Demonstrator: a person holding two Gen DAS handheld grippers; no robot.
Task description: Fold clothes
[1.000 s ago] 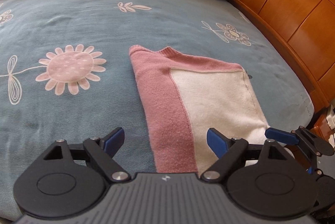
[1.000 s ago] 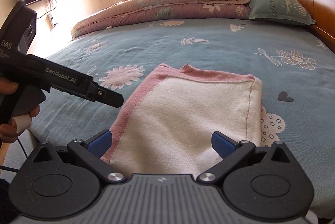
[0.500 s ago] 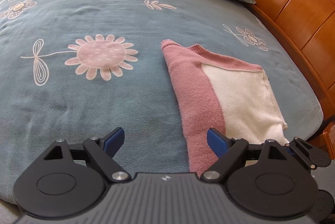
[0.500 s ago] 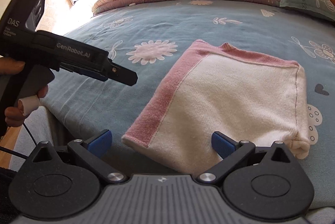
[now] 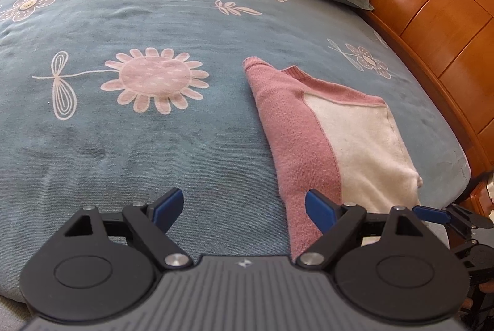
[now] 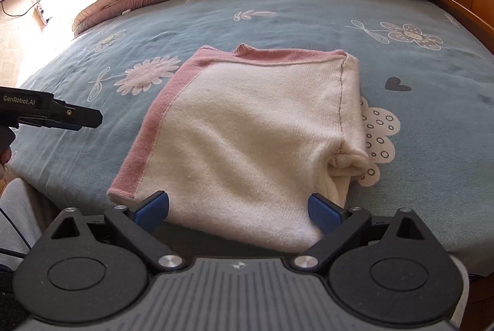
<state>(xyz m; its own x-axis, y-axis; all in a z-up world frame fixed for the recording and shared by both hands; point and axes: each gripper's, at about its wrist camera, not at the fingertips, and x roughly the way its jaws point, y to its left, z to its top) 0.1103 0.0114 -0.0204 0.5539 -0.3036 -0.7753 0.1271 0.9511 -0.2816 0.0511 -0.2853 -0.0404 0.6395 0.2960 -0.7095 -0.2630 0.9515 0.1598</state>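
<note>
The folded sweater [image 6: 247, 130] lies directly ahead of the spread, empty right gripper [image 6: 239, 207], nearer than the spread left gripper [image 5: 244, 207].

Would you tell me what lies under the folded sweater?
The folded sweater rests on the blue floral bedsheet. It partly covers a white dotted flower print; anything else beneath is hidden.

both wrist views low, sharing bed [image 5: 185, 145]

Pink-and-cream sweater [image 6: 247, 127] on blue, flower-printed bedsheet [image 5: 129, 22]
</note>
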